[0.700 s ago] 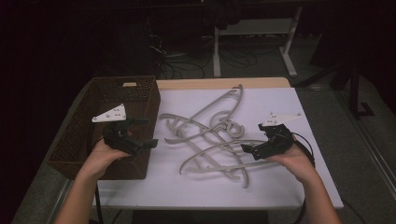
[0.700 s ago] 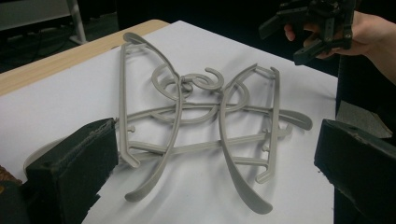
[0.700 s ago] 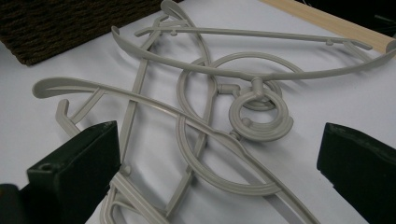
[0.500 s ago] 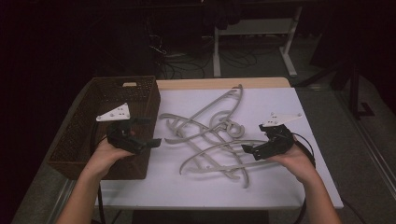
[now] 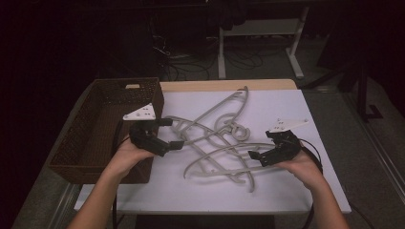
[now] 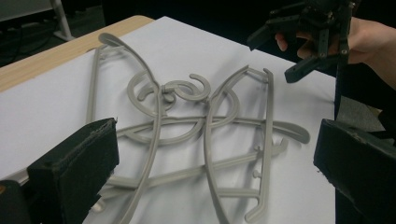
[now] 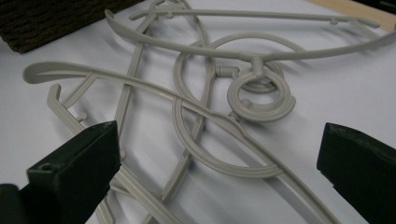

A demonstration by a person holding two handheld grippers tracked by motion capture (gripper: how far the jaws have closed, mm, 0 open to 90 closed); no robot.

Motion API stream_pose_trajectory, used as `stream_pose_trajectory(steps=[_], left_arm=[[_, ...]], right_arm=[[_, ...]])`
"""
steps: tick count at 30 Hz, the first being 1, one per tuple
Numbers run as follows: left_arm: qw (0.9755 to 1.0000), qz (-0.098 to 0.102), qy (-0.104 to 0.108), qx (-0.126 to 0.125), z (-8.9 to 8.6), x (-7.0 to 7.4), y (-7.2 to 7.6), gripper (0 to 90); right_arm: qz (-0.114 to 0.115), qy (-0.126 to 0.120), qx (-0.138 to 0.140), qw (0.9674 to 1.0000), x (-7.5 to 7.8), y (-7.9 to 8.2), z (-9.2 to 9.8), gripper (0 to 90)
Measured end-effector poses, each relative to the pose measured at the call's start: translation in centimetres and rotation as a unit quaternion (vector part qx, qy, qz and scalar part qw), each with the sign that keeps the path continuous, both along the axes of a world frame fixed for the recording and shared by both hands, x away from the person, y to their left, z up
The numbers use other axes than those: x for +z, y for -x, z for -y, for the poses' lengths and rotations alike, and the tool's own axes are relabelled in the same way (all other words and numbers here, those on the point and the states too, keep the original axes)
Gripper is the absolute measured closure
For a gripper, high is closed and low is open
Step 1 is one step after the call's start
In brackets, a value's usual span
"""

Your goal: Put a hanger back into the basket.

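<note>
Grey plastic hangers (image 5: 217, 143), several, tangled in one heap: in the high view we log them at the middle of the white-covered bench (image 5: 315, 114), hooks interlocked near the centre. The brown woven basket (image 5: 98, 129) stands at the bench's left edge, and as far as we can see nothing lies in it. We judge the work barely begun: no hanger is lifted or separated, and all the sorting remains. The left gripper (image 5: 169, 133) sits at the heap's left edge beside the basket's right wall, held low and level, pointing right toward the hangers, its fingers spread wide and empty. The right gripper (image 5: 255, 155) sits at the heap's right edge, also low, pointing left, its fingers likewise wide apart with nothing between them. Both forearms come in from below, wrists bent inward.

Left gripper view: we see its two black fingers (image 6: 74, 163) wide open at the lower corners, the hangers (image 6: 205, 126) lying flat on the bench beyond them, untouched; the right gripper (image 6: 303, 32) hangs at the far side, held in a hand.

Right gripper view: we note its fingers (image 7: 74, 163) equally wide, holding nothing, hovering just short of the hangers (image 7: 210, 116), with the basket (image 7: 51, 18) at the upper left corner.
</note>
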State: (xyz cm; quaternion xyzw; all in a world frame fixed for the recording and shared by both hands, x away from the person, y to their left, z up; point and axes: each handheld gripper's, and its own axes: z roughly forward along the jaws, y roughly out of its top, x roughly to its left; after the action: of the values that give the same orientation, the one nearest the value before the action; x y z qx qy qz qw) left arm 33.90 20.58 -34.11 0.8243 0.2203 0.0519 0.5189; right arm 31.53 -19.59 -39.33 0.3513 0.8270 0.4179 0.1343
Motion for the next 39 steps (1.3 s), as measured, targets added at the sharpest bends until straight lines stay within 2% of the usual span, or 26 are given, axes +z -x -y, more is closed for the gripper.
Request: stream_pose_trajectory(steps=[6,10,14,17,19,22,30,33,34,35,39], left_arm=[[0.9999,-0.008,-0.006,-0.004,2.3,-0.5,-0.7,0.1],[0.9999,-0.012,-0.006,0.005,3.6,-1.0,-1.4,4.8],[0.9996,-0.004,-0.021,0.017,5.0,-1.7,-2.3,14.0],[0.9985,-0.001,-0.047,0.029,6.1,-2.5,-2.9,20.6],[0.9979,-0.003,-0.056,0.032,6.7,-3.1,-3.4,24.7],[0.9958,-0.005,-0.083,0.039,7.2,-4.1,-4.1,34.4],[0.9875,-0.024,-0.146,0.053,7.8,-6.6,-6.0,56.8],[0.9861,-0.029,-0.155,0.052,7.9,-7.1,-6.2,60.6],[0.9851,-0.029,-0.161,0.053,8.0,-7.3,-6.3,62.0],[0.9831,-0.03,-0.173,0.051,8.1,-7.7,-6.5,65.3],[0.9786,-0.031,-0.197,0.052,8.2,-8.4,-6.9,67.9]], right_arm=[[-0.008,0.008,0.007,0.9999,-1.3,0.3,-0.3,0.0],[-0.012,0.016,0.012,0.9997,-2.0,0.6,-0.1,0.0],[-0.014,0.008,0.008,0.9998,-2.1,0.6,0.3,0.0],[-0.013,0.004,0.007,0.9999,-2.1,0.6,0.4,0.0],[-0.014,0.001,0.007,0.9999,-2.0,0.6,0.5,0.0],[-0.014,0.0,0.006,0.9999,-2.0,0.6,0.5,0.0],[-0.013,-0.006,0.005,0.9999,-1.9,0.5,0.7,0.0],[-0.013,-0.007,0.006,0.9999,-1.9,0.5,0.8,0.0],[-0.013,-0.006,0.006,0.9999,-1.9,0.5,0.8,0.0],[-0.013,-0.007,0.006,0.9999,-1.9,0.5,0.8,0.0],[-0.013,-0.008,0.006,0.9999,-1.9,0.5,0.8,0.0]])
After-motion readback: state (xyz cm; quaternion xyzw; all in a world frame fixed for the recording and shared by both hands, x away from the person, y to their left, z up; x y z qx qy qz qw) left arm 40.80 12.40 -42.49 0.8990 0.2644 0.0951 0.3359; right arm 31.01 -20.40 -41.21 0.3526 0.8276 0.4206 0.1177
